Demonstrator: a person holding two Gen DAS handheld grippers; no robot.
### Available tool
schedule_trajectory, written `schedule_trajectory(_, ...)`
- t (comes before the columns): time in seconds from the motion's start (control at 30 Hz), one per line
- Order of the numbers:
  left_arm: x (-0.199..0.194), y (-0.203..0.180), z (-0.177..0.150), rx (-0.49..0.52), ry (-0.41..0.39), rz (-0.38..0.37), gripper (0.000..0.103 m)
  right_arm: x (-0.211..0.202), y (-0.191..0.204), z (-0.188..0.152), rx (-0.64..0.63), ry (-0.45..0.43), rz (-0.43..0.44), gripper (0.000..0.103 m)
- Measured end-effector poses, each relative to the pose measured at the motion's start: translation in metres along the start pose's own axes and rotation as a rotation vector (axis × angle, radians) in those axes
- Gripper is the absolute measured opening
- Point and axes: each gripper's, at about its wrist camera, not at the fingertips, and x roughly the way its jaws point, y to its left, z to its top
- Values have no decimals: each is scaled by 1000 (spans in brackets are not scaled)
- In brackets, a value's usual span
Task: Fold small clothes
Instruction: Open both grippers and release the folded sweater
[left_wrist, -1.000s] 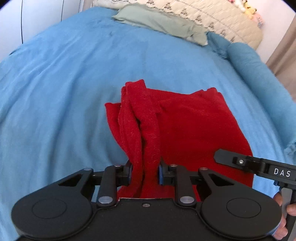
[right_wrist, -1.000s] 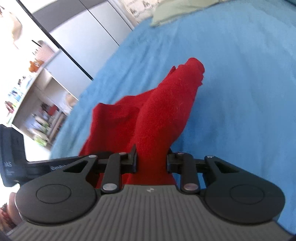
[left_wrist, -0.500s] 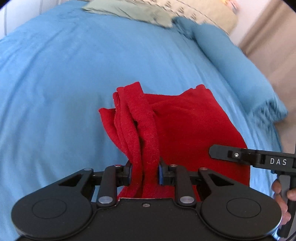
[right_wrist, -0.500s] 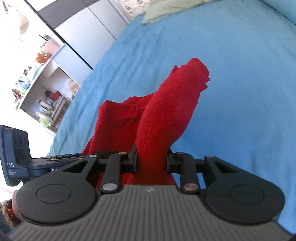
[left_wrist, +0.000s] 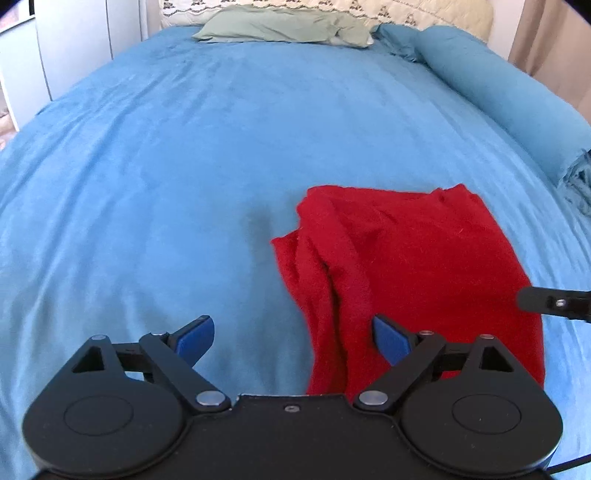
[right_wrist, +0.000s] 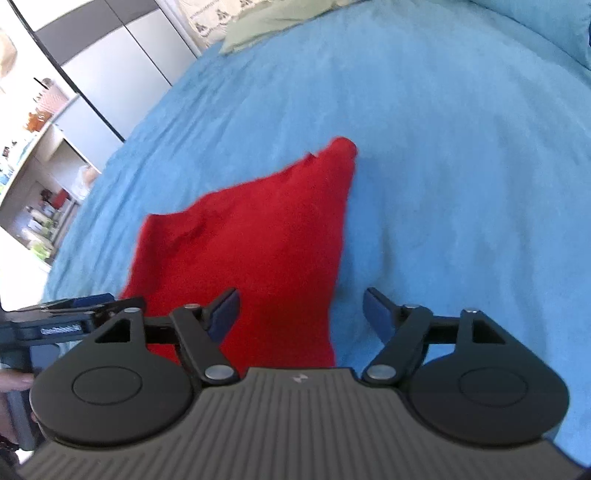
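Both grippers have let go since a second ago: in the left wrist view the left gripper (left_wrist: 291, 334) stands wide over the cloth (left_wrist: 413, 258), now lying on the bed (left_wrist: 166, 166), its left edge bunched, so I'd re-pinch that ridge and pull it flat before creasing again. From the right wrist, the right gripper (right_wrist: 300, 308) is wide too; wardrobe (right_wrist: 122, 62) and shelves (right_wrist: 40, 173) stand left.

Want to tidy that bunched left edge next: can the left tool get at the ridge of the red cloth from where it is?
Probably yes. The left tool is open, and the red cloth has its bunched ridge lying just ahead, by its right finger, with nothing between.
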Motion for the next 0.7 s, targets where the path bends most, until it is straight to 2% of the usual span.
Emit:
schedule_trajectory(0.1,7,2,-5,-30,23,20,97,0,6,-7,-32,24,-38,94)
schedule_trajectory(0.2,24,6,-8,-65,66,43,100,12,-1,-14,-76,65,-115,95)
schedule_trajectory(0.33,18,4,-5,-61,63,76,102,11,1,-15,-69,47,-123,95)
schedule_trajectory(0.4,-4,-5,0,-38,32,101,97,-6,9,-12,-74,9,-108,94)
schedule_trajectory(0.5,-54,-15,7,-17,-30,135,96,-51,29,-4,-112,-69,-72,94)
schedule_trajectory(0.63,-146,-24,20,-58,-123,121,96,-138,69,16,-183,-178,-23,95)
schedule_trajectory(0.7,-199,-31,24,-72,-166,132,96,-179,90,25,-215,-205,-36,95)
